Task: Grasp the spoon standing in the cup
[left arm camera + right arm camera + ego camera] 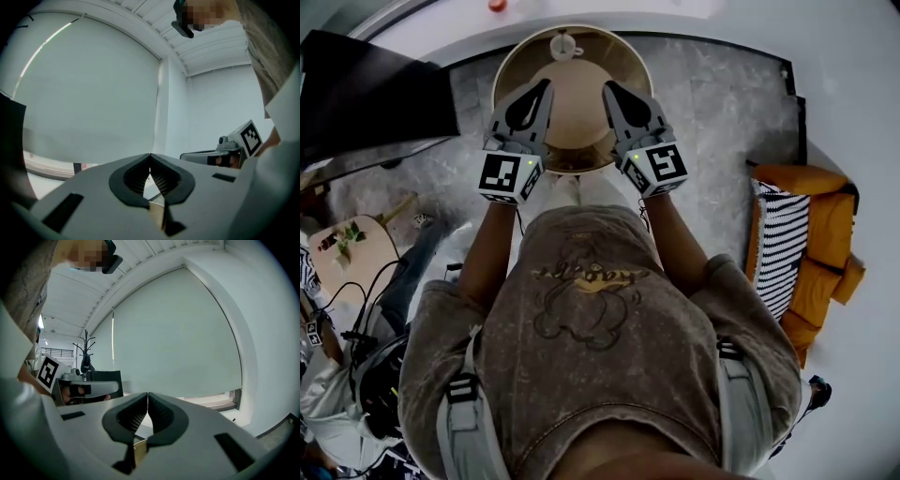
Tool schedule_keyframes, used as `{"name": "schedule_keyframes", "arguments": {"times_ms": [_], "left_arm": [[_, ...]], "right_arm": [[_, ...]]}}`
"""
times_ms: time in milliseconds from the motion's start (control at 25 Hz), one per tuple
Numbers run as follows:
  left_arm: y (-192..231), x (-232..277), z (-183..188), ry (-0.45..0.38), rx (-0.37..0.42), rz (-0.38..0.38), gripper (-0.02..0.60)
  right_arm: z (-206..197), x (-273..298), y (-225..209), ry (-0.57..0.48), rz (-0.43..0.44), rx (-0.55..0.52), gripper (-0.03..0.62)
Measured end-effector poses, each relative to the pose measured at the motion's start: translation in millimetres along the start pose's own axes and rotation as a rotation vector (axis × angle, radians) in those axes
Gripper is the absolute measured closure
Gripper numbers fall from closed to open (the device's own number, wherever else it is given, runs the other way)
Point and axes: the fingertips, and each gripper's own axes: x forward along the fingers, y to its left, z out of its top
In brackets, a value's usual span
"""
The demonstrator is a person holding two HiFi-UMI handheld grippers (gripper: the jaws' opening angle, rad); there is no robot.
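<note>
On the near side of the cup (566, 49), the left gripper (547, 85) and, slightly farther off, the right gripper (607, 87) point toward it, jaws pressed together and empty, while the spoon (562, 36) stands inside the cup, handle upward.

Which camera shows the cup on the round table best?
The head view: the cup stands at the far edge of the round table. Neither gripper view shows it, only their shut jaws and a window blind.

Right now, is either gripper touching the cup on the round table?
No, the left gripper and right gripper hover shut and empty, short of the cup near the far edge of the table.
</note>
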Motion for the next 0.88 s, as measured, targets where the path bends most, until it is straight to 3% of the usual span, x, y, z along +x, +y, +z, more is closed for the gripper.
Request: {"name": "schedule_keyframes", "arguments": {"times_ms": [400, 880], "left_arm": [[47, 33, -34, 0.008, -0.019, 0.033, 0.565], [69, 78, -80, 0.001, -0.03, 0.059, 0.565]], "right_arm": [[-26, 67, -17, 0.025, 0.041, -0.015, 0.576], [-62, 103, -56, 0.017, 0.07, -0.012, 0.576]]}}
